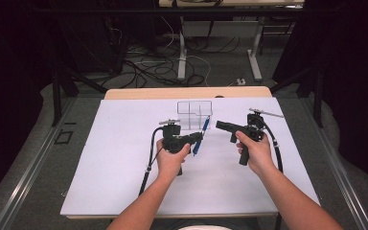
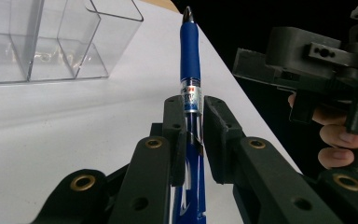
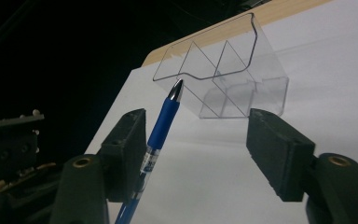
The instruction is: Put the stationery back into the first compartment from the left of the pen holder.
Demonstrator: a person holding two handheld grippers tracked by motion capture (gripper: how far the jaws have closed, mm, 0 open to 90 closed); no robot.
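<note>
A blue pen (image 2: 189, 56) with a dark tip stands upright between the jaws of my left gripper (image 2: 189, 106), which is shut on its clear barrel. From above, the pen (image 1: 200, 135) leans in front of a clear plastic organiser (image 1: 194, 114) with several compartments. My right gripper (image 1: 219, 125) hangs just right of the pen, pointing left at it. In the right gripper view the pen (image 3: 164, 119) rises close beside the left jaw of my right gripper (image 3: 196, 135). The right jaw stands well apart from it, so this gripper is open. The organiser (image 3: 228, 79) lies beyond.
A white sheet (image 1: 124, 182) covers the table, with a wooden edge (image 1: 187, 92) at the back. Cables (image 1: 148, 163) trail from both grippers toward me. Beyond the table are dark floor, table legs and loose wires (image 1: 172, 62).
</note>
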